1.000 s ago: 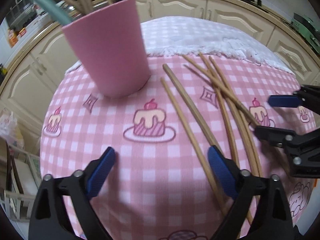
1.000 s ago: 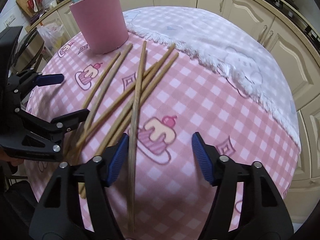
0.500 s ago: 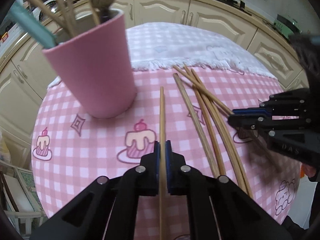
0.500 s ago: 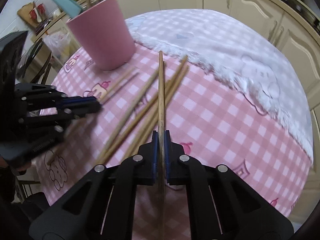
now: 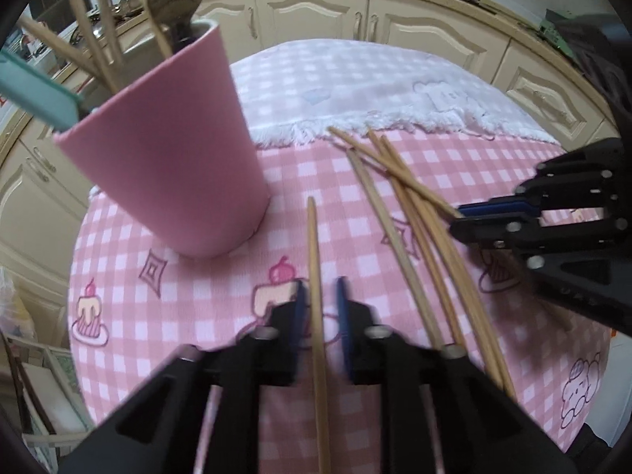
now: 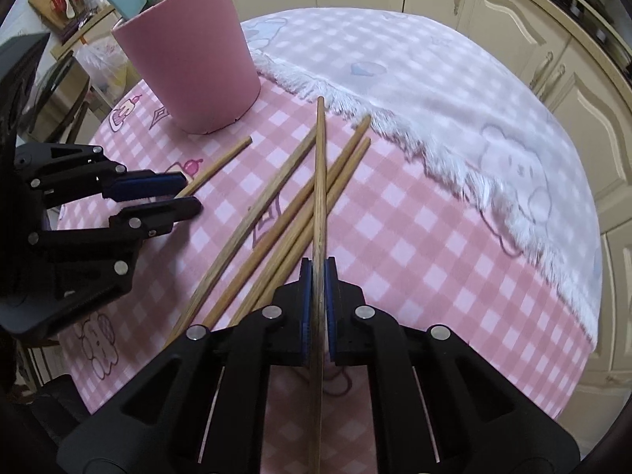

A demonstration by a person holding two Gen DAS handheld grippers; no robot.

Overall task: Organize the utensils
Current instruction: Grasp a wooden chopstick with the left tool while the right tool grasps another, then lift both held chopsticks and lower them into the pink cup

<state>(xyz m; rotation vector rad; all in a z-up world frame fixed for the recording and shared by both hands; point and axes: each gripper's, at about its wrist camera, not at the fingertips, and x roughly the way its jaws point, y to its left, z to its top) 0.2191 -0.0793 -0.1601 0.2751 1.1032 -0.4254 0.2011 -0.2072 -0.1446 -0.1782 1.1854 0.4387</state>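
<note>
A pink cup (image 5: 170, 158) with chopsticks, a spoon and a teal utensil stands on the pink checked tablecloth; it also shows in the right wrist view (image 6: 189, 51). My left gripper (image 5: 320, 308) has its jaws a little apart around one wooden chopstick (image 5: 314, 245), with a small gap on each side. My right gripper (image 6: 318, 304) is shut on another chopstick (image 6: 320, 181) and holds it pointing forward. Several loose chopsticks (image 5: 414, 229) lie on the cloth between the grippers, also in the right wrist view (image 6: 276, 221).
A white fringed cloth (image 6: 434, 91) covers the far half of the round table. Cream kitchen cabinets (image 5: 316, 15) ring the table. The table edge drops off close behind both grippers.
The left jaws, shut on the chopstick half a second ago, have parted slightly. Both grippers have moved closer to the cup. The right gripper still holds its chopstick.
</note>
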